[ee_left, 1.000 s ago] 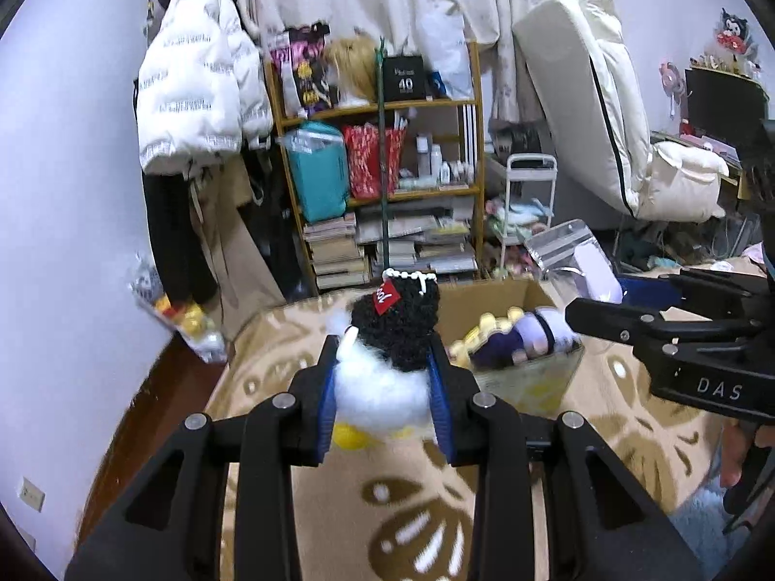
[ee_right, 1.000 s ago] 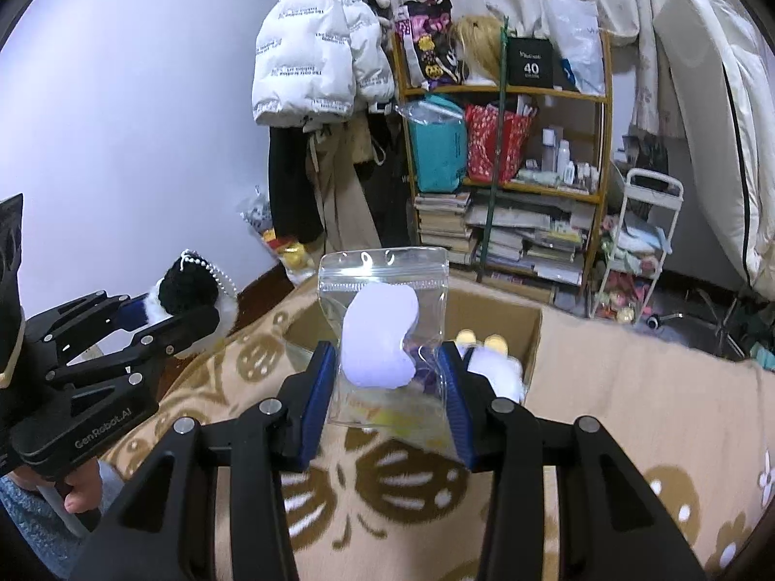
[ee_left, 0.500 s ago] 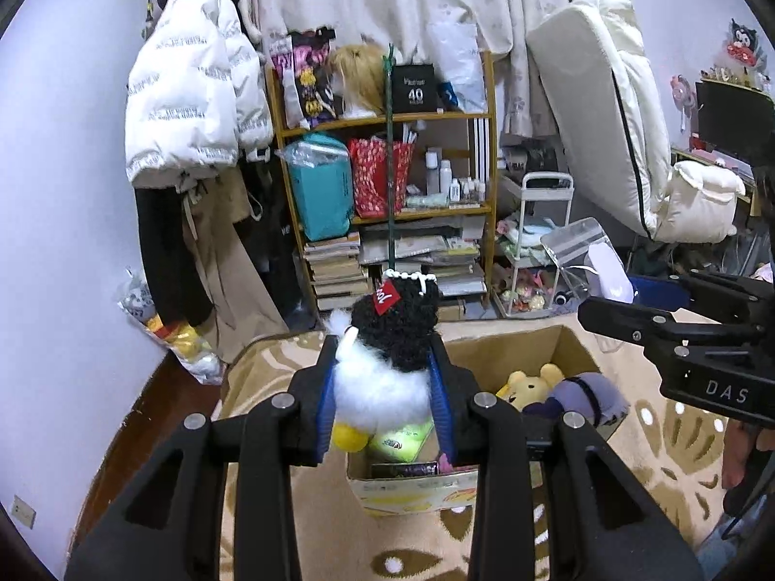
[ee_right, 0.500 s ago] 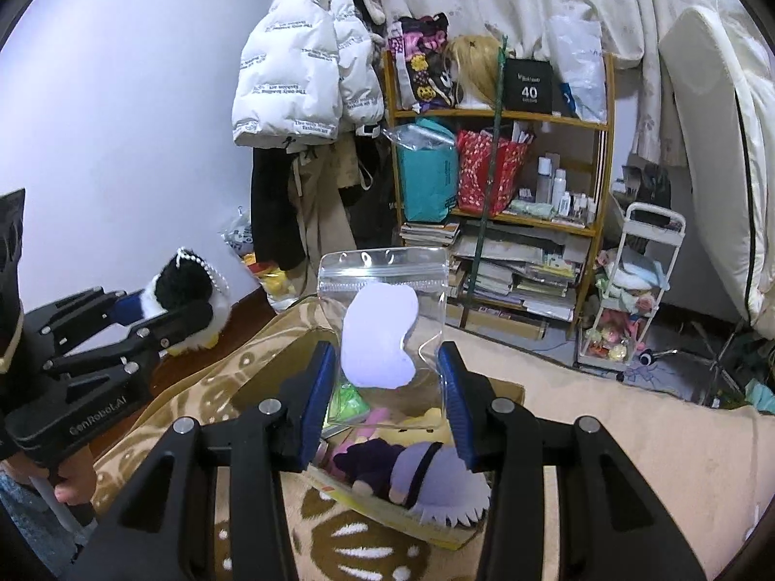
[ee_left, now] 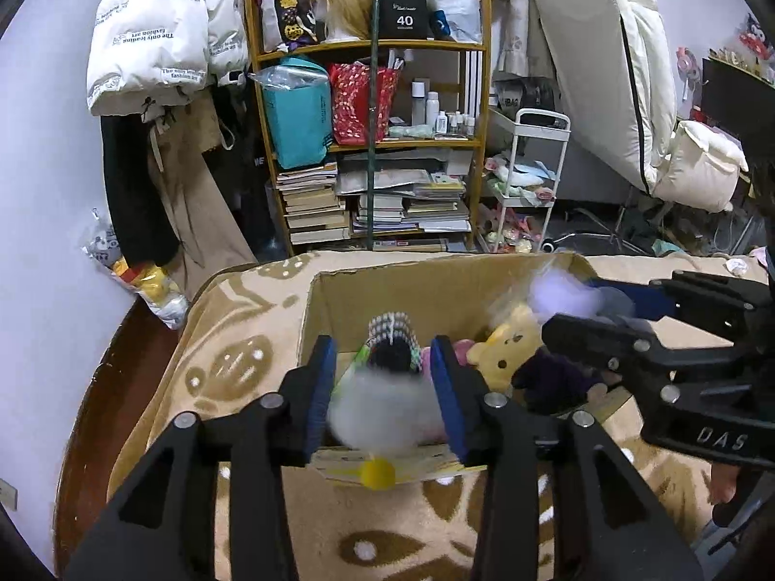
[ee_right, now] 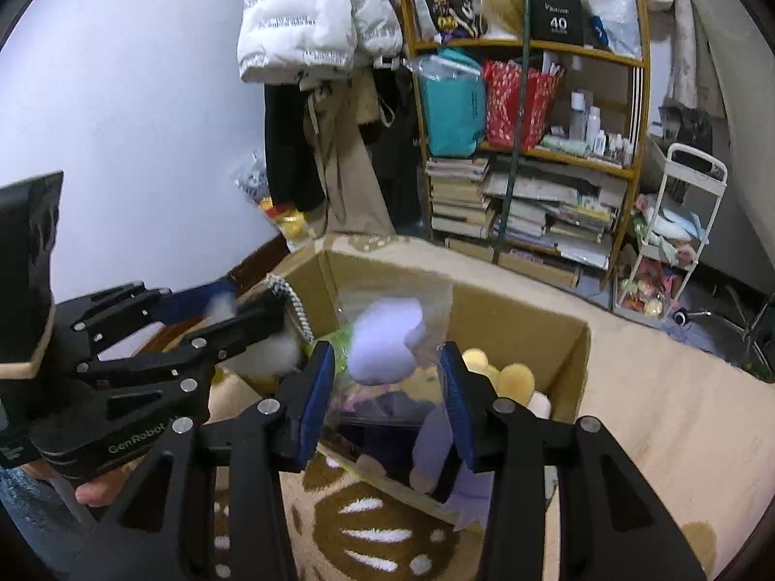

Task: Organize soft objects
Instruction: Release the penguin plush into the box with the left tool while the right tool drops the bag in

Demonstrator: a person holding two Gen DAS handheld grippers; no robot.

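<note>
Already, most of the sorting looked done: my left gripper hung over the near wall of the cardboard box, its pads spread wider than the white-and-black plush doll, which blurred between them as if slipping free, so I judged that grip released. My right gripper was over the box too, with the clear zip bag holding a lilac soft piece between its pads; the bag was smeared and I could not tell whether the pads were pinching it or had let go. Inside the box lay a yellow bear plush toward the right and a dark purple plush beside it, part covered by my right tool. What was left, I judged, was for both pieces to settle inside and for me to draw back. The box's near-left corner was hidden by my fingers. Beyond the patterned blanket, the bookshelf stood far off.
</note>
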